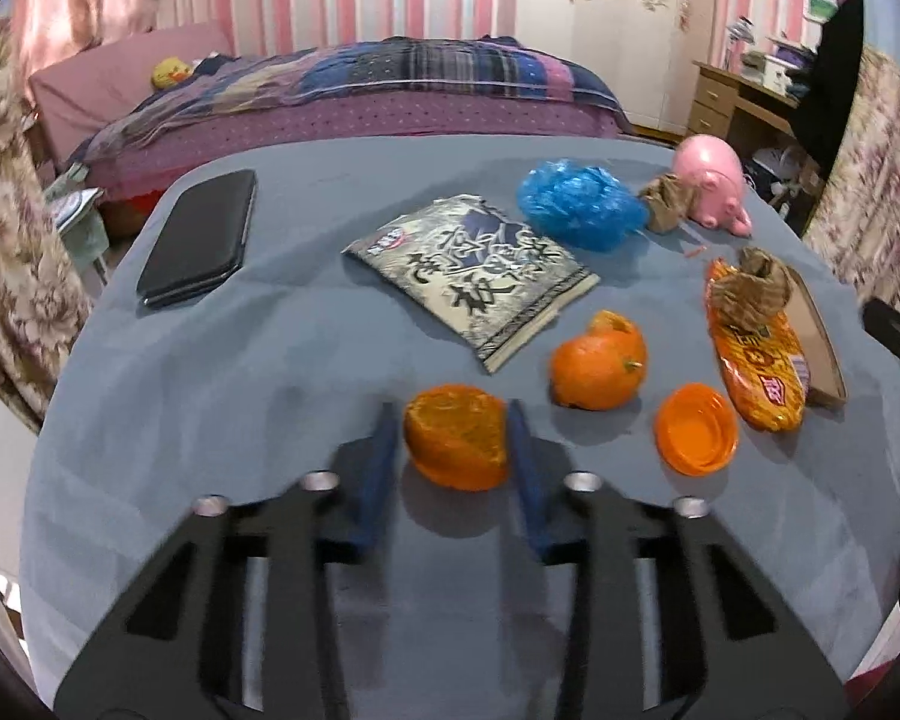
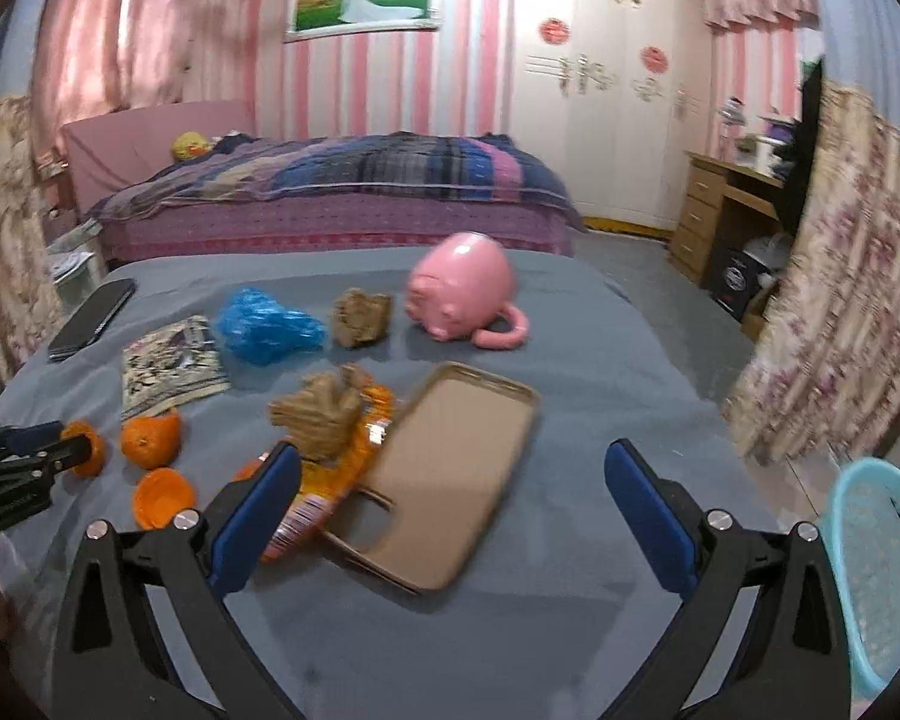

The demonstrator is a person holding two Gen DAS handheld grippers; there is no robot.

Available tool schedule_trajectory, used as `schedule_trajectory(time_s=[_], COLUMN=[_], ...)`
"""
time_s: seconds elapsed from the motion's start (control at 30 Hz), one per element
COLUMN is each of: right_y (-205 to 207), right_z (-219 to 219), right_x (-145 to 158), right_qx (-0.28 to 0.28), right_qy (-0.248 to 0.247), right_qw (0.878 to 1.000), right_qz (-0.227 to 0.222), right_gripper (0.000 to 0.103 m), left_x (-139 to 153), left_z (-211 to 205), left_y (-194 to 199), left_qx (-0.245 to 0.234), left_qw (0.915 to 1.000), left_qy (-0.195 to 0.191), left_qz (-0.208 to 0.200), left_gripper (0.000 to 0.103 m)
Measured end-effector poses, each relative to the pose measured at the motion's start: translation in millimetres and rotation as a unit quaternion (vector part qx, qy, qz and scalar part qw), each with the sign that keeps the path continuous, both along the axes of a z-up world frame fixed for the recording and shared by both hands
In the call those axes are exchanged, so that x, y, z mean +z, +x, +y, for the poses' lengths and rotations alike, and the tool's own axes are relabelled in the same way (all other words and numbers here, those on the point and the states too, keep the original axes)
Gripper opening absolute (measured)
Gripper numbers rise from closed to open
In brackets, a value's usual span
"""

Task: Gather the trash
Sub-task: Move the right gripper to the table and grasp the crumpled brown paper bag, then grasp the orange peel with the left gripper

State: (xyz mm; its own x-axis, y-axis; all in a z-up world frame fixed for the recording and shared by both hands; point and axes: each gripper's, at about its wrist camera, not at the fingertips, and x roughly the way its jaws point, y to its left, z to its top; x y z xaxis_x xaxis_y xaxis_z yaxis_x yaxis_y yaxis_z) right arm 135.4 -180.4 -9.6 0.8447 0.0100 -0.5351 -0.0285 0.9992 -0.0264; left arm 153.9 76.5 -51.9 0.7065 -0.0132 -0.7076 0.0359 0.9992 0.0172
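Between the blue fingers of the left hand-held gripper [image 1: 455, 441], closed to touch it, sits a light, soft orange peel [image 1: 456, 445], best pinched gently across its sides, while the right hand-held gripper [image 2: 450, 498] hangs wide open and empty.

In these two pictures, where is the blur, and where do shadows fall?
Left wrist view: the tool and the peel between its fingers are slightly smeared; a soft shadow lies under the peel. Right wrist view: the phone case and curtain are motion-blurred; both views bend at the edges.

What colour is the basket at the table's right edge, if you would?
Light turquoise basket; right wrist view shows it best.
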Motion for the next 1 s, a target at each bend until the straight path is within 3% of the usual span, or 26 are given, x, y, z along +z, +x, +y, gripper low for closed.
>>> schedule_trajectory(time_s=[0.13,0.33,0.47,0.53,0.6,0.73,0.87,0.9,0.93,1.0], right_y=[15,46,62,65,64,54,43,40,37,29], right_z=[21,40,46,48,47,35,17,12,7,-6], right_x=[-4,-15,-27,-31,-30,-20,-9,-7,-6,-1], right_qx=[0.031,0.060,0.077,0.086,0.091,0.081,0.069,0.066,0.063,0.055], right_qy=[-0.007,-0.007,-0.009,0.000,0.007,0.015,0.026,0.027,0.027,0.031], right_qw=[0.999,0.997,0.994,0.993,0.993,0.995,0.996,0.997,0.997,0.997], right_qz=[0.006,0.045,0.077,0.086,0.081,0.054,0.041,0.039,0.037,0.033], right_gripper=[0.095,0.073,0.040,0.037,0.035,0.035,0.035,0.035,0.035,0.035], left_x=[2,7,5,5,6,7,1,-1,-5,-10], left_z=[3,25,32,33,35,34,31,31,30,29], left_y=[0,-2,-4,-5,-7,-12,-8,-7,-5,-1], left_qx=[0.008,0.028,0.033,0.033,0.036,0.031,0.033,0.031,0.028,0.023], left_qw=[1.0000,0.9996,0.9994,0.9994,0.9993,0.9994,0.9994,0.9994,0.9994,0.9990], left_qy=[0.002,-0.007,-0.001,-0.001,-0.005,-0.013,-0.010,-0.012,-0.012,-0.013], left_qz=[-0.003,-0.006,-0.004,-0.004,-0.008,-0.011,0.004,0.009,0.017,0.035], left_gripper=[0.019,0.017,0.017,0.030,0.056,0.070,0.070,0.066,0.061,0.035])
